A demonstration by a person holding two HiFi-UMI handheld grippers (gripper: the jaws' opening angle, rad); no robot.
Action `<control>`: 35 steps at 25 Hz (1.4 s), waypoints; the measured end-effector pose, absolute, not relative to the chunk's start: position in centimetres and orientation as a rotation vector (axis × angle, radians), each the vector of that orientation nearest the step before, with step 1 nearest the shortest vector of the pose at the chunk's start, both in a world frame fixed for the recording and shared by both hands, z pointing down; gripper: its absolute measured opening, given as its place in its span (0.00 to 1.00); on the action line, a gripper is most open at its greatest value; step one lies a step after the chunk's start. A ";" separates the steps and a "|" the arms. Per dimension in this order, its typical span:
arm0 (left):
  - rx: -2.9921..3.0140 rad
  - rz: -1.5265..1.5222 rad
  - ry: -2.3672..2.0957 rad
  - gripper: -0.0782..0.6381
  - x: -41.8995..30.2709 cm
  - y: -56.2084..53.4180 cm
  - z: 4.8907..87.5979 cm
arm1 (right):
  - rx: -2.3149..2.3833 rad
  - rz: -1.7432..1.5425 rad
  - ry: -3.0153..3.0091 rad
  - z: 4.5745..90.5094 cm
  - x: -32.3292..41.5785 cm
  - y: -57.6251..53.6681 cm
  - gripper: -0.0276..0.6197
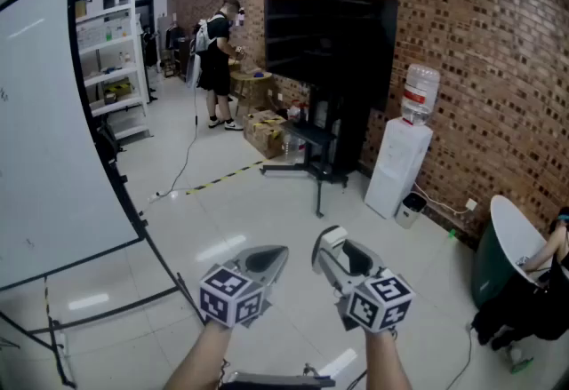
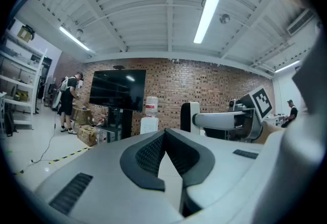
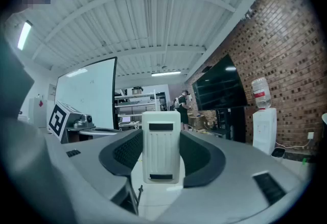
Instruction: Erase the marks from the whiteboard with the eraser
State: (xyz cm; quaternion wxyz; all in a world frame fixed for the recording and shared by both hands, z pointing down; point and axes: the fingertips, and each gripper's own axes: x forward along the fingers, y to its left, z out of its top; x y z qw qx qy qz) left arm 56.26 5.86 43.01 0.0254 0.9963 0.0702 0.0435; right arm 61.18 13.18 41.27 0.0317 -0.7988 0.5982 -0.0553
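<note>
Right tool point(image 1: 331, 253) clamping white eraser point(image 3: 161, 154) upright between its jaws, hovering in air right of whiteboard point(image 1: 44, 131), well apart from it. Left tool point(image 2: 164, 139) clenched, jaws meeting at tips, gripping nothing, hanging between whiteboard's lower right corner and right tool. Few faint marks showing on whiteboard, eraser not touching it

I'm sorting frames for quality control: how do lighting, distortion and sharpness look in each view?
Head view: evenly lit, pale glare patches on the floor, and the edge of the whiteboard bows. Left gripper view: strong fisheye, dark corners, the ceiling tube light blown out white. Right gripper view: same fisheye bending the brick wall, the eraser sharp up close.
</note>
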 end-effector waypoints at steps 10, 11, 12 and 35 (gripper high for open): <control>3.110 0.097 -0.107 0.11 48.4 -1.4 41.1 | -2.279 -0.133 2.079 40.2 54.8 5.6 0.39; 3.111 0.092 -0.152 0.11 47.3 -2.1 40.8 | -2.250 -0.126 2.109 40.0 53.8 4.7 0.39; 3.112 0.090 -0.196 0.11 46.1 -2.9 40.6 | -2.219 -0.121 2.138 39.8 52.8 3.8 0.39; 2.959 0.039 -1.004 0.11 18.3 -12.4 38.6 | -1.601 0.002 2.634 35.5 26.7 -9.2 0.40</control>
